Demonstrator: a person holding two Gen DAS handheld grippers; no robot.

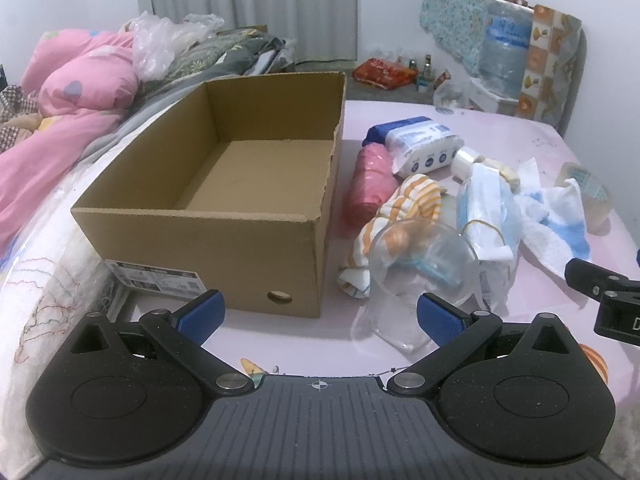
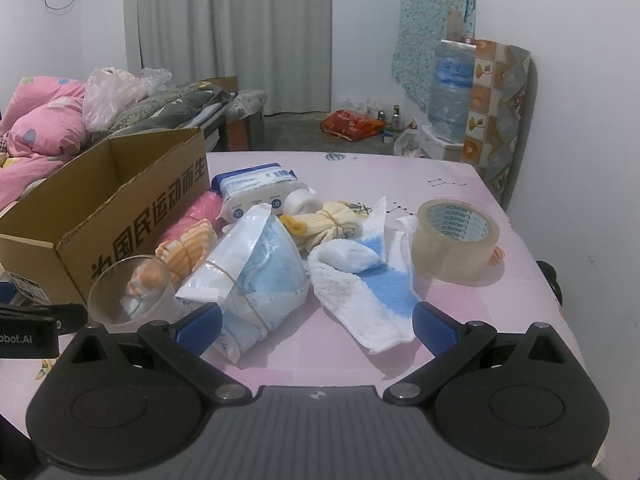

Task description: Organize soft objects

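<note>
The right gripper (image 2: 316, 320) is hovering low over the near edge of the pink table (image 2: 500, 184), its blue-padded fingers (image 2: 434, 326) spread wide and holding nothing. Just ahead of it the white-and-blue terry cloth (image 2: 360, 292) is lying crumpled, its near end reaching between the jaws. It is looking light, limp and easy to pinch; a raised fold near its middle seems the best place to grip, since an edge would likely let it trail.

The left gripper (image 1: 318, 314) is likewise gaping and empty, facing the near wall of the open brown cardboard box (image 1: 224, 240), which is standing at the table's left edge. Just right of the box are lying an orange-striped rolled cloth (image 2: 188, 248), a bagged pack of blue face masks (image 2: 260, 272) and a clear drinking glass (image 2: 128, 292) on its side, fragile and better avoided. The stiff roll of clear packing tape (image 2: 458, 240) is sitting well apart, toward the right edge.
</note>
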